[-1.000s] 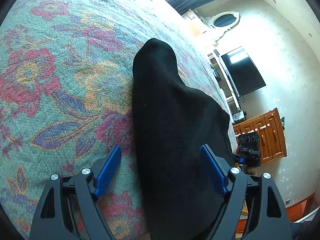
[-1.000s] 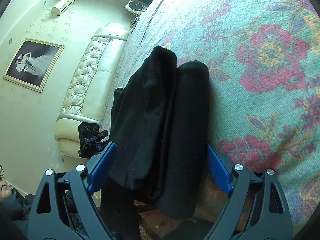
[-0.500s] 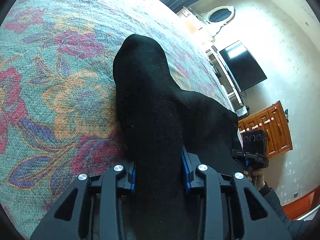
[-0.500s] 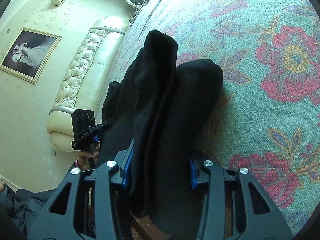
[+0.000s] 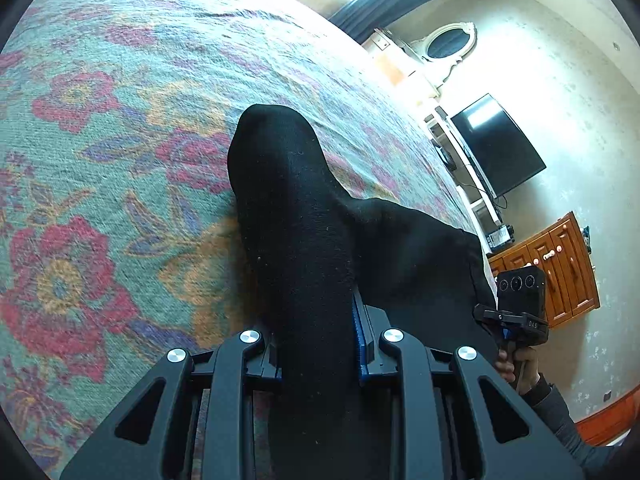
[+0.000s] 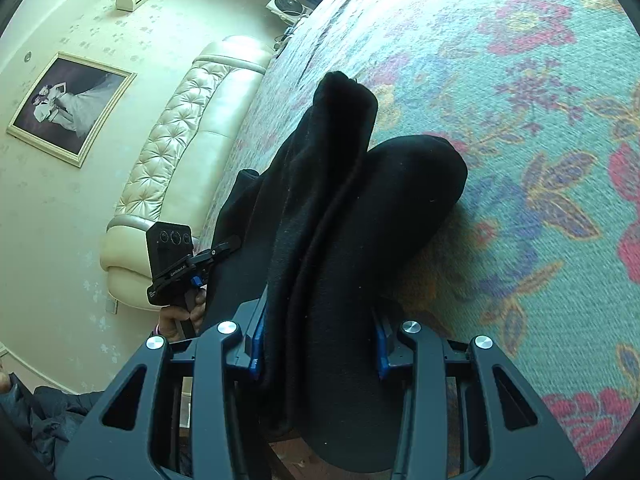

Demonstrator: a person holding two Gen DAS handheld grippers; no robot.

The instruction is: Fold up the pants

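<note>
Black pants (image 5: 296, 208) lie bunched in a long fold on the floral bedspread (image 5: 100, 200) near the bed's edge. In the left wrist view, my left gripper (image 5: 316, 328) is closing, its blue pads pressing a thick ridge of the fabric. In the right wrist view, the pants (image 6: 360, 200) show as two stacked rolls. My right gripper (image 6: 320, 336) is also closing and squeezes both rolls. Each view catches the other gripper's black body, held by a hand, beside the cloth: the right one (image 5: 520, 300) and the left one (image 6: 172, 264).
The bedspread (image 6: 520, 120) stretches far ahead of both grippers. A padded cream headboard (image 6: 172, 152) and a framed picture (image 6: 68, 108) are on one side. A dark TV (image 5: 496, 144) and a wooden cabinet (image 5: 560, 268) stand along the wall on the other.
Both grippers went from wide open around the pants to closed on the fabric. The cloth has bunched up into raised ridges between the pads, and both grippers have shifted along the bed.
</note>
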